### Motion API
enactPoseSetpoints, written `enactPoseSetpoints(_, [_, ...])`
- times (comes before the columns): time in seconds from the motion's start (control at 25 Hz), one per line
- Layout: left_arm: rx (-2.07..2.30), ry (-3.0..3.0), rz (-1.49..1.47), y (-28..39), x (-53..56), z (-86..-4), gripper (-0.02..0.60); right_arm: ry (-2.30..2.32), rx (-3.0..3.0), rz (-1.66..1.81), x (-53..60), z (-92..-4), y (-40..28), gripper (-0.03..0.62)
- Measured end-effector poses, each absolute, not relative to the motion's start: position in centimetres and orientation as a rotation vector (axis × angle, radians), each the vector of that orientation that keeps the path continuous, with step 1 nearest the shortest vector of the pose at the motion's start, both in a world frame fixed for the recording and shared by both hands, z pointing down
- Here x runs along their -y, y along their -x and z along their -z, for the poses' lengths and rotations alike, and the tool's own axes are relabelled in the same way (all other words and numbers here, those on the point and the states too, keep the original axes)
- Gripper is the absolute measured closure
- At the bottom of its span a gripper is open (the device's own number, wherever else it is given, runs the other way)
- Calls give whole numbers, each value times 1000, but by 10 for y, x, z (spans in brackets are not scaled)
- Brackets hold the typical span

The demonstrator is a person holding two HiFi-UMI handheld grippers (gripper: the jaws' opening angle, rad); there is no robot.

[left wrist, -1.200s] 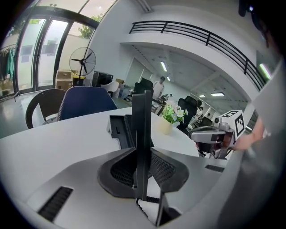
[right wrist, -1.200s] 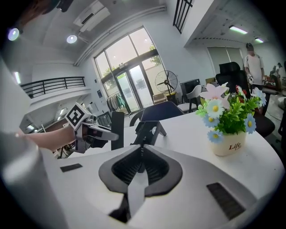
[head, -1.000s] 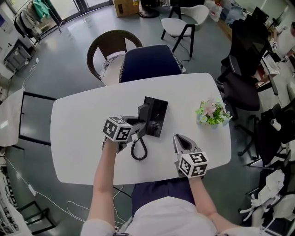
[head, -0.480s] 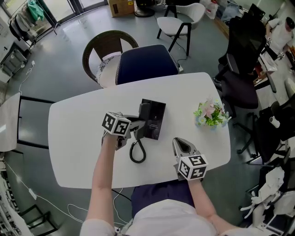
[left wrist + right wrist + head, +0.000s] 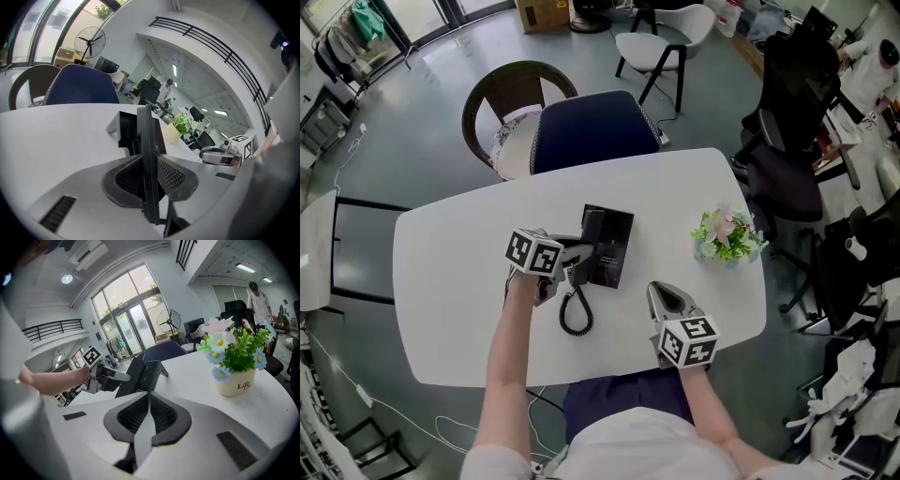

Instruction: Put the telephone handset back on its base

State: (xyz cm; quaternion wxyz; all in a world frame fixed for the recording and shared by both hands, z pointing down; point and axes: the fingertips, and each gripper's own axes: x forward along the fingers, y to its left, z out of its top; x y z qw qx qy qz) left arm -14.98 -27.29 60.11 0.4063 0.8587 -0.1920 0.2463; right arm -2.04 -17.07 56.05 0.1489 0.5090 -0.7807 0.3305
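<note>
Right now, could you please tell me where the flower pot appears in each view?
Head view: flower pot at right end of the table.
Left gripper view: flower pot right of centre, beyond the telephone base.
Right gripper view: flower pot at right.
Shared landmark: the telephone base, always left of it.

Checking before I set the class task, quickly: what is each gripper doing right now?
Left gripper: shut on the telephone handset.
Right gripper: shut, holding nothing.
</note>
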Motion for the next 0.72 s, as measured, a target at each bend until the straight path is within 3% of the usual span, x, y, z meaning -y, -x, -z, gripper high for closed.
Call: enactPoseSetpoints(0.72, [534, -2177, -638, 154, 285, -615, 468, -1433, 2219, -959, 176, -569, 21, 556])
